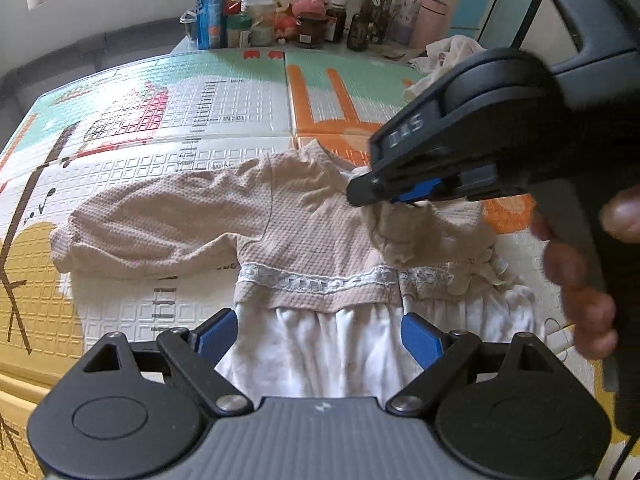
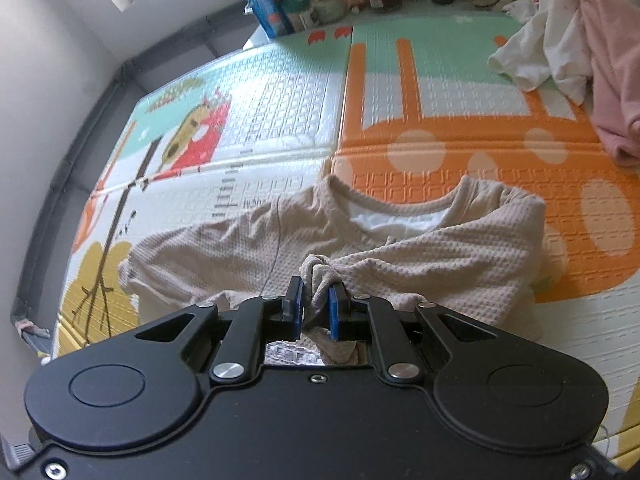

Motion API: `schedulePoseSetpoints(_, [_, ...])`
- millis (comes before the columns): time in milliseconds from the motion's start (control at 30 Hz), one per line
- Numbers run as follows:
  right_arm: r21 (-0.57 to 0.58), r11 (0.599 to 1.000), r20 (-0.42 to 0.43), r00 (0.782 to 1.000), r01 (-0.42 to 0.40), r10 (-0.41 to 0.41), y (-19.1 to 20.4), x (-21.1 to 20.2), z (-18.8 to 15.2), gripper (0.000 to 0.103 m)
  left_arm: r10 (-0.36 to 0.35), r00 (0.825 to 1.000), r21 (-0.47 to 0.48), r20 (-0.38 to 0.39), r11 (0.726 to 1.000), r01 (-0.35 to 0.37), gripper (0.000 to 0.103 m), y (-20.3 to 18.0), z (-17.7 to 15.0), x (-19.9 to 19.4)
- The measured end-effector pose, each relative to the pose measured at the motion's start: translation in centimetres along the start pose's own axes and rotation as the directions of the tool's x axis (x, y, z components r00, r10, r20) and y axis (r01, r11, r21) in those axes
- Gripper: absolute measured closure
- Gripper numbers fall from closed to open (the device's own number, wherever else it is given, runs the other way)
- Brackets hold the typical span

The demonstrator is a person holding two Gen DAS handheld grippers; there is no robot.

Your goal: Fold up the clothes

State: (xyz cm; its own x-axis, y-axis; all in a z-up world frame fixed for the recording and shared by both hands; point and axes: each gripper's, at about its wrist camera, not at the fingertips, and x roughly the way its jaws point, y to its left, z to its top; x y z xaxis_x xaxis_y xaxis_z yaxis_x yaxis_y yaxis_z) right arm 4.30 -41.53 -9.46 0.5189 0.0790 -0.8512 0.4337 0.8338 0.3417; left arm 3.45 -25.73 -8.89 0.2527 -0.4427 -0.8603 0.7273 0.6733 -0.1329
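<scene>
A small beige waffle-knit dress (image 1: 288, 216) with a lace waistband and white skirt lies flat on the play mat (image 1: 224, 112), its left sleeve stretched out to the left. My left gripper (image 1: 318, 332) hangs open over the white skirt, nothing between its blue pads. My right gripper (image 2: 314, 312) is shut on the bunched cuff of the dress's right sleeve (image 2: 320, 276), which is drawn in over the chest. In the left wrist view the right gripper (image 1: 360, 192) comes in from the right, held by a hand (image 1: 576, 272). The neckline (image 2: 400, 208) points away from me.
Cans, jars and bottles (image 1: 280, 8) crowd the far edge of the mat. A heap of white and pink clothes (image 2: 572, 40) lies at the far right. The mat (image 2: 440, 120) is printed in orange, green and white; a wall and window run along the left.
</scene>
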Motion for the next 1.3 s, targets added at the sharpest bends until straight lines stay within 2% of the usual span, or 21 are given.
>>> schedulePoseSetpoints(333, [0.004, 1.000, -0.073, 0.997, -0.025, 0.025, 0.0, 2.5, -0.4, 0.086, 0.020, 0.999, -0.010, -0.045, 1.000, -0.020, 0.013, 0.6, 0.1, 1.2])
schedulePoseSetpoints(500, [-0.004, 0.999, -0.062, 0.997, -0.046, 0.045, 0.5, 1.3, -0.1, 0.080, 0.024, 0.998, -0.012, -0.053, 1.000, -0.024, 0.013, 0.7, 0.3, 1.3])
schedulePoseSetpoints(667, [-0.017, 0.998, -0.024, 0.998, -0.061, 0.060, 0.8, -1.0, 0.5, 0.080, 0.021, 0.998, -0.015, -0.053, 1.000, -0.022, 0.013, 0.6, 0.6, 1.2])
schedulePoseSetpoints(967, [-0.038, 0.999, 0.085, 0.996, 0.014, -0.011, -0.8, -4.9, 1.4, 0.080, 0.007, 0.999, 0.015, -0.031, 1.000, -0.007, 0.012, -1.0, 1.3, 0.6])
schedulePoseSetpoints(1300, [0.071, 0.993, 0.086, 0.991, 0.095, -0.101, -6.9, -5.3, 0.5, 0.084, 0.014, 1.000, 0.046, -0.025, 0.999, -0.013, 0.012, -2.7, 2.6, 1.8])
